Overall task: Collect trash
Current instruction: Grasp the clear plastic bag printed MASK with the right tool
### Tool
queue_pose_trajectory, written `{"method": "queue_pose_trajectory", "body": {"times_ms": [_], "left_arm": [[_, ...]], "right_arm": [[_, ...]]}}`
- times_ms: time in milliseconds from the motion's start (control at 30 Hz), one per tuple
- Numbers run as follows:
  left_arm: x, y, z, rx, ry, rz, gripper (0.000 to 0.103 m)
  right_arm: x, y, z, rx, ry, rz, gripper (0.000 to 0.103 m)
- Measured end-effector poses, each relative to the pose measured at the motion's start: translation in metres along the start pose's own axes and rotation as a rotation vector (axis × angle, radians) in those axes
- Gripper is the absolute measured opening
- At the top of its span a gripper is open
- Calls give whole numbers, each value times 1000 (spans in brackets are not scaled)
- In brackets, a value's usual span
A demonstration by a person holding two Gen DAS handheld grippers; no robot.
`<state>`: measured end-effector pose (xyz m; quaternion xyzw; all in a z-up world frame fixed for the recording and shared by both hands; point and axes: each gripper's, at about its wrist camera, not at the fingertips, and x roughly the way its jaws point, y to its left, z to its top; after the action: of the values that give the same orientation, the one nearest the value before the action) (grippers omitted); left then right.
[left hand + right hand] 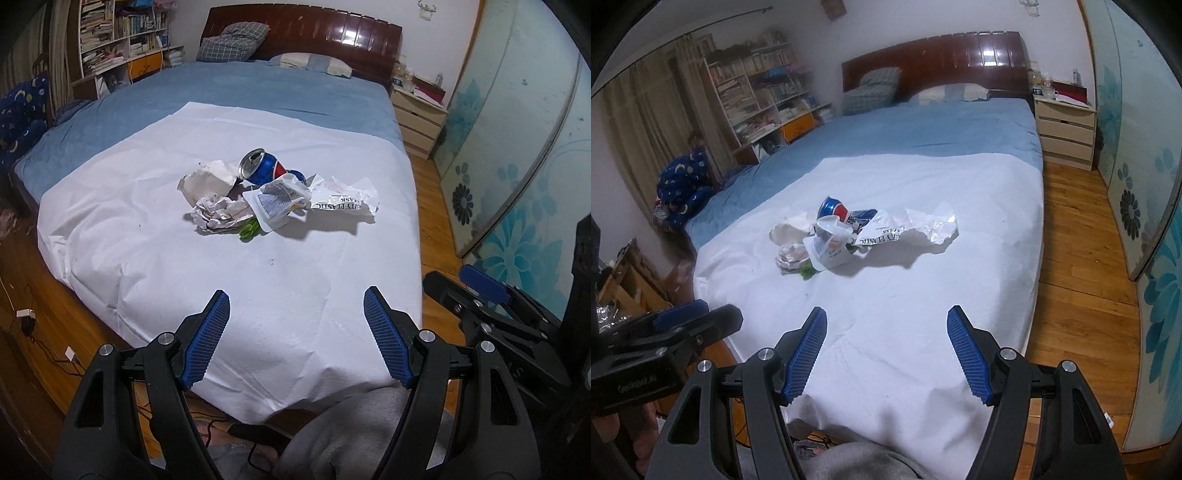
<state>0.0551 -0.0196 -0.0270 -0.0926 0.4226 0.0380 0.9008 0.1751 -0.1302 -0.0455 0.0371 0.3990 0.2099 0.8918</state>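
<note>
- Clearly nothing is picked up yet: both pairs of tongs hang over the foot of the bed (229,85), angled down toward it, with the trash well ahead of them.
- Left tongs (296,338): blue pads apart, nothing between them.
- Right tongs (886,354): pads apart too, and empty.
- A white sheet (155,236) covers the near half of the blue bedding, probably laid there to keep the litter off the bed.
- The trash sits in one loose heap near the sheet's middle: a dented blue soda can (260,166) on its side, crumpled paper (218,214) at the left, a printed white packet (279,201) in front, and a torn plastic wrapper (345,201) trailing right.
- A small green scrap (248,229) pokes out under the packet.
- I judge the wide-open pads suit a first reach for the bulky can or paper.
</note>
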Motion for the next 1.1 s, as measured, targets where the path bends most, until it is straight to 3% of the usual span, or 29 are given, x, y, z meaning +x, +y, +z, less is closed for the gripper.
{"method": "queue_pose_trajectory", "body": {"times_ms": [133, 367, 500, 600, 667, 700, 900, 1100], "left_arm": [[3, 5, -1, -10, 7, 2, 75], [6, 16, -1, -34, 14, 11, 75], [10, 23, -1, -51, 19, 15, 75], [12, 27, -1, -59, 23, 20, 75], [13, 28, -1, -60, 24, 21, 75], [14, 28, 0, -60, 25, 21, 75], [17, 27, -1, -59, 35, 22, 75], [17, 23, 0, -52, 34, 21, 75]], "right_arm": [[24, 1, 15, -36, 16, 2, 68], [105, 20, 62, -121, 46, 6, 68], [153, 32, 81, -196, 44, -65, 70], [198, 28, 87, -210, 90, -118, 71], [218, 21, 86, -177, 141, -107, 66], [226, 18, 84, -157, 164, -97, 50], [213, 15, 78, -150, 115, -55, 27], [171, -2, 71, -85, 65, 8, 25]]}}
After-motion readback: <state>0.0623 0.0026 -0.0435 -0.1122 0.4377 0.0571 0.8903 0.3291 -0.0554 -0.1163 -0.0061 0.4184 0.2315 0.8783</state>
